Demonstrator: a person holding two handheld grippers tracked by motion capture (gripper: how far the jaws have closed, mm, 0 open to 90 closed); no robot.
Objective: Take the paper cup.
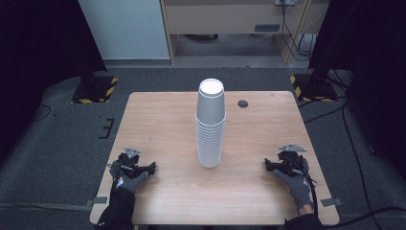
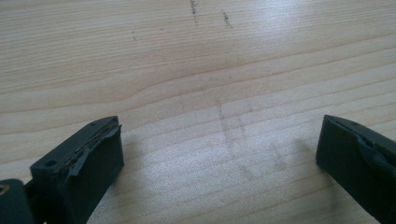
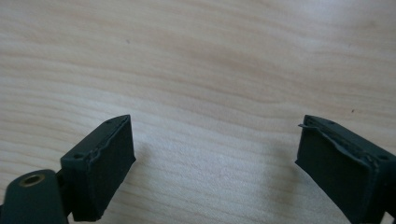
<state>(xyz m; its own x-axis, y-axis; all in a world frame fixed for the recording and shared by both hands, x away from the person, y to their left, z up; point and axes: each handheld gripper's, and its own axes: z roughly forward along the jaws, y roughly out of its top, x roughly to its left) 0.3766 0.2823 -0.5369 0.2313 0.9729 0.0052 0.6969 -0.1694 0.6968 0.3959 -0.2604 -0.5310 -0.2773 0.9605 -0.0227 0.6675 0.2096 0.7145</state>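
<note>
Centrally on the wooden table (image 1: 163, 120), a tall stack of white paper cups (image 1: 210, 124), upright, rim-down. Well apart to either side, near the front edge: left gripper (image 1: 152, 167), jaws spread wide over bare wood, holding nothing; right gripper (image 1: 267, 165), likewise wide apart and empty. Farther back, a small dark round hole (image 1: 242, 103) in the tabletop.

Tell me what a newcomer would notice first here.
A tall stack of white paper cups stands upright in the middle of the wooden table. The left claw and right claw rest near the front edge on either side, both open and holding nothing.
</note>
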